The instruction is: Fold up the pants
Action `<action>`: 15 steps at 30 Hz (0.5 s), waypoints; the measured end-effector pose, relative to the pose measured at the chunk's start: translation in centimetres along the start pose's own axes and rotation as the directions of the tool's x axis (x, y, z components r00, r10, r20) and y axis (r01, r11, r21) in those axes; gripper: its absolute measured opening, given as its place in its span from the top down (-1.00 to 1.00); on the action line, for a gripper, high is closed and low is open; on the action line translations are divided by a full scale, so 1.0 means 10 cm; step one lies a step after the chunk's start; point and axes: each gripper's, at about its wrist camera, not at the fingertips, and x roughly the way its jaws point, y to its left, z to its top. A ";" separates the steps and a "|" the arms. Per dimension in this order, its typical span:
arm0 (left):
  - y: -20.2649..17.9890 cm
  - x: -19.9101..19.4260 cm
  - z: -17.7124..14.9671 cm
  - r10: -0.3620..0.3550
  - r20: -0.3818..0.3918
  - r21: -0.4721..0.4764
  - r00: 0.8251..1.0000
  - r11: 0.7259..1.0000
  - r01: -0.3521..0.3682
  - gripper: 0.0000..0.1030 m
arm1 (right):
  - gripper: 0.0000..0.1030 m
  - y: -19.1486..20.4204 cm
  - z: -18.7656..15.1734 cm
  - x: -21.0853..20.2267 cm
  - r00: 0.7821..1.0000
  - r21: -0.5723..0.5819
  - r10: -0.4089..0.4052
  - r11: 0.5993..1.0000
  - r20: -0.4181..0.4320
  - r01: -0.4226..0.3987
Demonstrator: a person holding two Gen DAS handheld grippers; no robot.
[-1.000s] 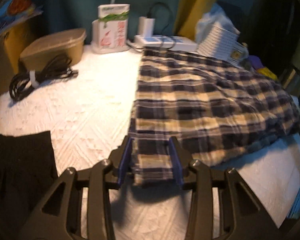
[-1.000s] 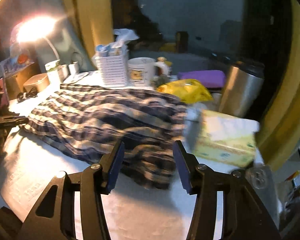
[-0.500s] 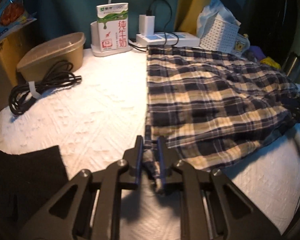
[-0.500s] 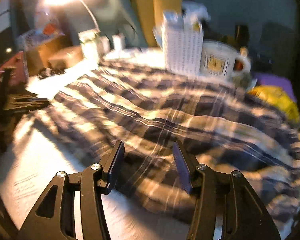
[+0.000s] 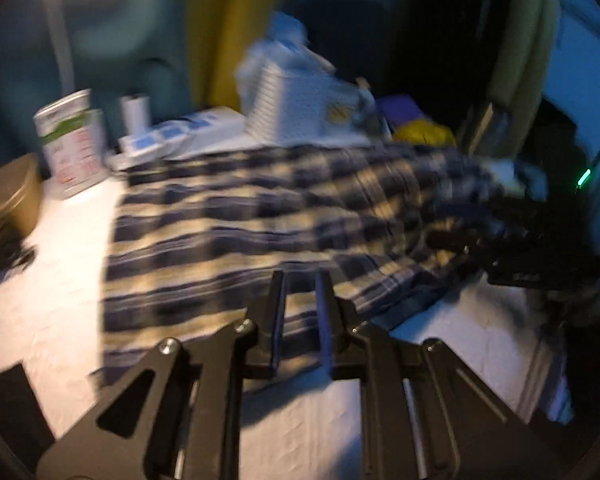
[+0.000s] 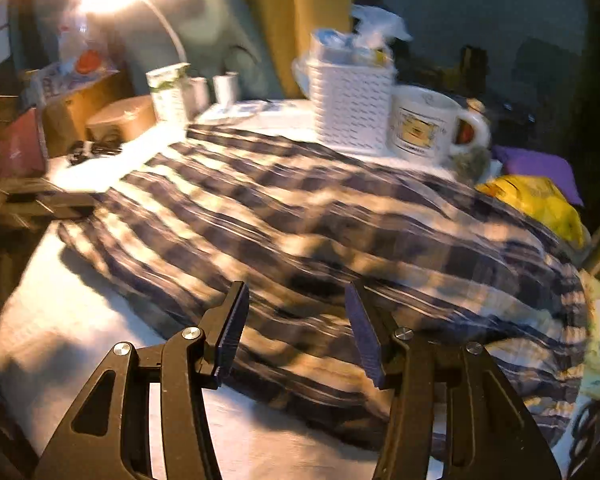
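The navy and cream plaid pants [image 5: 260,220] lie spread across a white textured cloth [image 5: 300,432]. My left gripper [image 5: 300,312] is shut on the near hem of the pants, with fabric pinched between the narrow jaws. In the right wrist view the pants [image 6: 320,232] fill the middle, and my right gripper [image 6: 296,328] hangs open over their near edge, holding nothing. The right gripper also shows in the left wrist view [image 5: 540,248], dark, at the pants' right end. Both views are blurred by motion.
At the back stand a white slotted basket [image 6: 350,108], a mug [image 6: 428,124], a milk carton [image 5: 70,144] and a power strip [image 5: 180,136]. A brown lidded tub [image 5: 4,196] and black cable [image 6: 92,150] sit left. A yellow bag [image 6: 536,204] lies right.
My left gripper closed on the pants' hem and has swung right with it. My right gripper moved in over the pants from the right end and stayed open.
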 end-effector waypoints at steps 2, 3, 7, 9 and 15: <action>-0.05 0.16 0.00 0.006 -0.026 0.013 1.000 1.000 -0.005 0.69 | -0.04 0.13 0.07 0.06 1.000 -0.012 0.022 1.000 -0.002 -0.022; -0.03 0.24 -0.01 0.006 -0.050 -0.003 0.999 1.000 -0.006 0.69 | -0.04 0.21 0.10 0.10 0.999 -0.022 0.037 0.999 -0.009 -0.037; 0.15 0.43 -0.14 0.046 -0.116 -0.036 0.992 0.998 -0.050 0.69 | -0.04 0.57 0.09 0.44 0.995 -0.111 0.047 0.992 -0.086 -0.056; 0.21 0.41 -0.19 0.031 -0.101 -0.030 0.994 0.999 -0.035 0.69 | -0.04 0.63 0.00 0.55 0.992 -0.136 0.035 0.989 -0.117 -0.051; 0.21 0.31 -0.30 0.052 -0.094 -0.001 0.994 0.999 -0.052 0.70 | -0.04 0.48 -0.20 0.35 0.993 -0.155 0.025 0.987 -0.114 -0.043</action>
